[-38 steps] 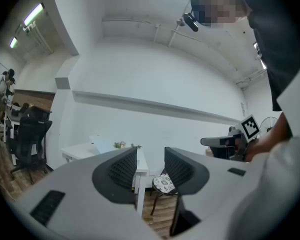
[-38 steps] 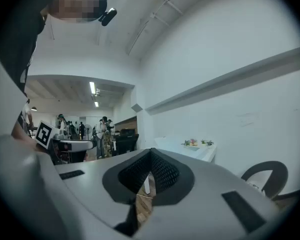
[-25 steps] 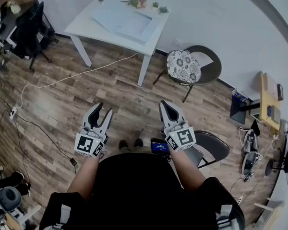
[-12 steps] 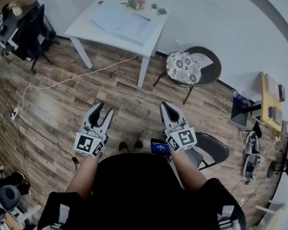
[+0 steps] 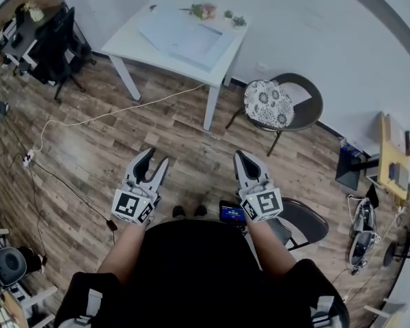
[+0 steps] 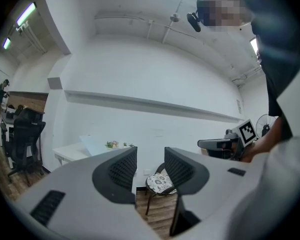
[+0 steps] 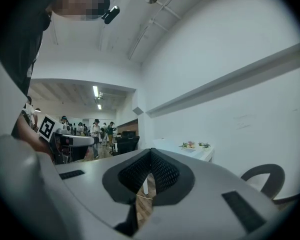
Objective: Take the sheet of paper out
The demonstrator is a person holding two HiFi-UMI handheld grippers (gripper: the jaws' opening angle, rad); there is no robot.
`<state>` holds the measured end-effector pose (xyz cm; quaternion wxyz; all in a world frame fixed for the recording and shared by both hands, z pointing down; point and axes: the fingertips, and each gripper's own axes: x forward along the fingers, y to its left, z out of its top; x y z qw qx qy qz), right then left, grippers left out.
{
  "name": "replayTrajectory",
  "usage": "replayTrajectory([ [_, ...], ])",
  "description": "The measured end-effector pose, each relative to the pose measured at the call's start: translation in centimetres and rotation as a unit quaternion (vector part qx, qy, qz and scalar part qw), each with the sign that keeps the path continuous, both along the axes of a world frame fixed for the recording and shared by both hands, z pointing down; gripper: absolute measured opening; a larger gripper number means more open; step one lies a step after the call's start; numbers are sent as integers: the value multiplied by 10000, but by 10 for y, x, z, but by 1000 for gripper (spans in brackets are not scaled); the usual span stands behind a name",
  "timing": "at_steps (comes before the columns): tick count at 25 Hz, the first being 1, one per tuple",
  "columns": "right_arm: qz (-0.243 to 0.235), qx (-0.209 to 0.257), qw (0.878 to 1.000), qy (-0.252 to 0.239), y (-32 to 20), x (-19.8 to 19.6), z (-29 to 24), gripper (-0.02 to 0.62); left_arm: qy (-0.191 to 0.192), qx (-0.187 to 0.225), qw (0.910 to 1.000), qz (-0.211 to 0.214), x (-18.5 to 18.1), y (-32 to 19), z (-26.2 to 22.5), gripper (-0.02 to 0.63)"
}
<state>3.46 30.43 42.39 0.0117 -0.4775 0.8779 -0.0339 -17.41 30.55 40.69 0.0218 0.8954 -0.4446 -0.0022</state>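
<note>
**Not started: paper untouched on the table**

Left gripper (image 5: 154,158): jaws a narrow gap apart, nothing between them.
Table (image 5: 123,43) stands against the far wall, well apart from both grippers. Paper (image 5: 181,36) lies flat on it as a pale stack. It may be a sheet in a folder, but it's too small to tell.
Right gripper (image 5: 241,156): jaw tips together, nothing held.
Both grippers hang over bare floor in front of the person.
My read: nothing done. Left to do: approach, grip, pull out.
</note>
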Motion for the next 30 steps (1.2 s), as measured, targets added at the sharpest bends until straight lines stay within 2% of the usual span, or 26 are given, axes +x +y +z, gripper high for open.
replayTrajectory([
  [17, 55, -281, 9995, -142, -9, 47, 32, 11, 52, -199, 9993, -303, 22, -9, 22, 155],
  [25, 99, -400, 9990, -196, -52, 51, 43, 11, 92, -251, 9991, -333, 21, -53, 35, 153],
  [30, 93, -475, 9986, -189, -99, 43, 45, 11, 151, -313, 9988, -331, 15, -104, 41, 155],
])
